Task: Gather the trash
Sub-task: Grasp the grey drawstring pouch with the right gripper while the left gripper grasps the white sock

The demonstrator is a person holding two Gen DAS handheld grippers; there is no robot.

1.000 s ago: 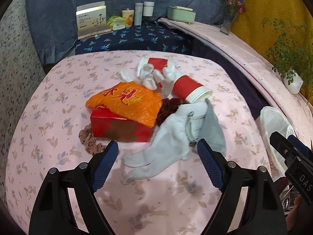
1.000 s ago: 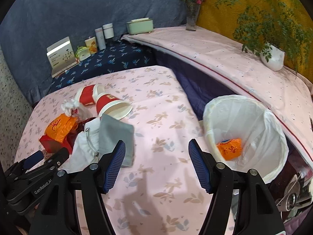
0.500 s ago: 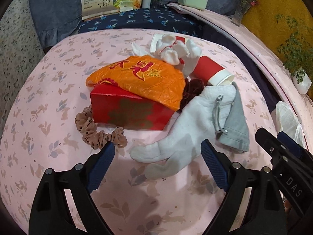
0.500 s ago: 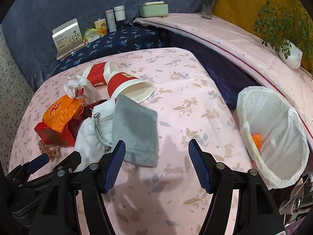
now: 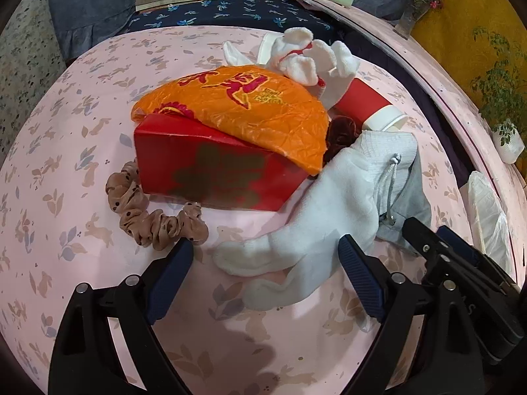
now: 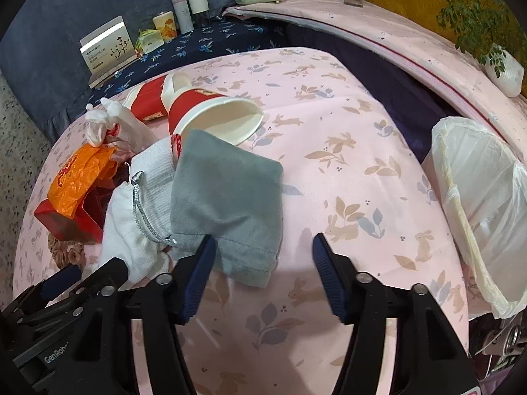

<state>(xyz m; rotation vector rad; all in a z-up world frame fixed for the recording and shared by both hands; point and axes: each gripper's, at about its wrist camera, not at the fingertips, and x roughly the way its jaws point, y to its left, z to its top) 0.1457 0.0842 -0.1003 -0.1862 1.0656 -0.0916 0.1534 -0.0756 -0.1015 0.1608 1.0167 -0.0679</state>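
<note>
left tongs (image 5: 265,260): spread wide over the white sock (image 5: 316,230), nothing gripped
right tongs (image 6: 263,247): just narrowing, empty, lined up beside the grey pouch (image 6: 230,194)
bin (image 6: 474,204): right alongside, handy for dropping

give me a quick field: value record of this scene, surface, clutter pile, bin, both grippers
surface: pink rabbit-print cloth
pile: orange wrapper lying on red box; white sock; grey pouch; tipped red paper cup; brown scrunchie
bin: white-lined bin past the cloth's right edge
left gripper: open, sock toe between the fingers, not pressed
right gripper: open, jaws just been closing, at the pouch's near edge
</note>
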